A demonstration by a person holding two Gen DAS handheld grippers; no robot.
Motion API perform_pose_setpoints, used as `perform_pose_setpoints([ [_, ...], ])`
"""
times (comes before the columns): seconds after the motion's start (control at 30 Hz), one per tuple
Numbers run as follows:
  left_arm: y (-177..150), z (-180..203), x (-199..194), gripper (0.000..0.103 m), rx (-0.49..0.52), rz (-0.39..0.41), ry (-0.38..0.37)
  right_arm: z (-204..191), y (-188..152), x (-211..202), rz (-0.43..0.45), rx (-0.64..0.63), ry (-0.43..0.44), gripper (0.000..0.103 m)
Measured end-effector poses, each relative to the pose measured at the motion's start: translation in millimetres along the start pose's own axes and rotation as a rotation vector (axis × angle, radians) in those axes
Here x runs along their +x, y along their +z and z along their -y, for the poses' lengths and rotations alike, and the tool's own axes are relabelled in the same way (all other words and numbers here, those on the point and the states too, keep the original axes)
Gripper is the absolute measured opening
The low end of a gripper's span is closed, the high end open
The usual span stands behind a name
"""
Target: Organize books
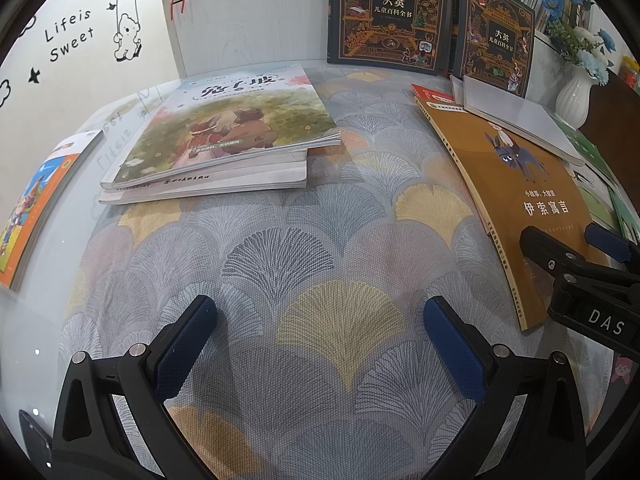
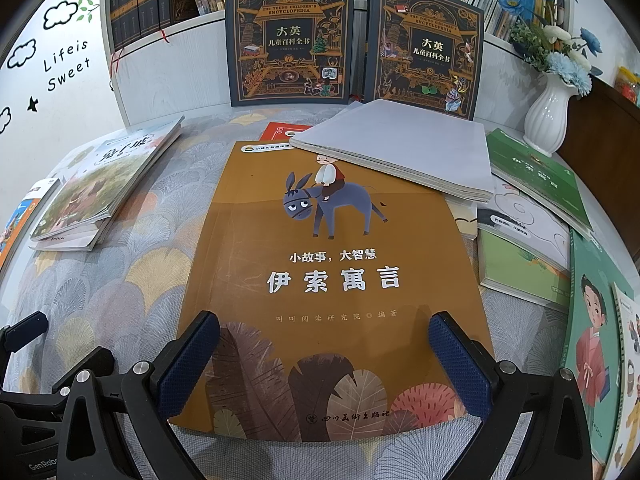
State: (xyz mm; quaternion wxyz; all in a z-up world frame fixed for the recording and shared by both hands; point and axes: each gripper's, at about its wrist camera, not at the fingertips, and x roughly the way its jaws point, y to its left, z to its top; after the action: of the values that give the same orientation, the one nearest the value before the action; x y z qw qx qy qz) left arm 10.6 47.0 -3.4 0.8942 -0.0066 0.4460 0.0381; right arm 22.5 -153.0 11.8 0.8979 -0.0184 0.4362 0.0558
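- Two dark encyclopedia volumes (image 2: 290, 40) stand upright against a white bookshelf (image 1: 256, 20); table has a fan-pattern cloth (image 1: 320, 240).
- Left: stack of books (image 1: 224, 140), flat on the cloth.
- Left gripper (image 1: 320, 344): wide open, empty, above bare cloth.
- Right gripper (image 2: 324, 364): wide open, fingers straddling the brown donkey book's (image 2: 328, 272) near edge; contact unclear.
- Far right: overlapping books, white vase (image 2: 550, 110) at the table edge.
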Motion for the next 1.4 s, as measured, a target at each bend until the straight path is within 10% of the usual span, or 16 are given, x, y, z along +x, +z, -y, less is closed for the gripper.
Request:
perform_pose_setpoints([
  [0.5,7,1,5,0.103,-0.020,-0.013,0.001,-2,1,-4,-0.070,-0.056,0.047,0.103],
  [0.67,24,-3,12,0.103,-0.048,-0.171,0.000,2,0,-5,-0.196,-0.121,0.096,0.103],
  [0.83,43,-6,-9,0.102,-0.034,-0.117,0.289,15,5,-18,-0.264,-0.131,0.095,0.103],
  [0.97,78,17,-51,0.102,0.047,0.041,0.345,48,29,-49,-0.172,-0.035,0.117,0.103],
  [1.17,137,76,-60,0.102,0.206,0.150,0.233,104,78,-51,-0.105,0.122,0.094,0.103],
  [1.4,187,110,0,0.102,0.153,-0.001,-0.193,149,115,-11,-0.119,0.216,0.036,0.103],
])
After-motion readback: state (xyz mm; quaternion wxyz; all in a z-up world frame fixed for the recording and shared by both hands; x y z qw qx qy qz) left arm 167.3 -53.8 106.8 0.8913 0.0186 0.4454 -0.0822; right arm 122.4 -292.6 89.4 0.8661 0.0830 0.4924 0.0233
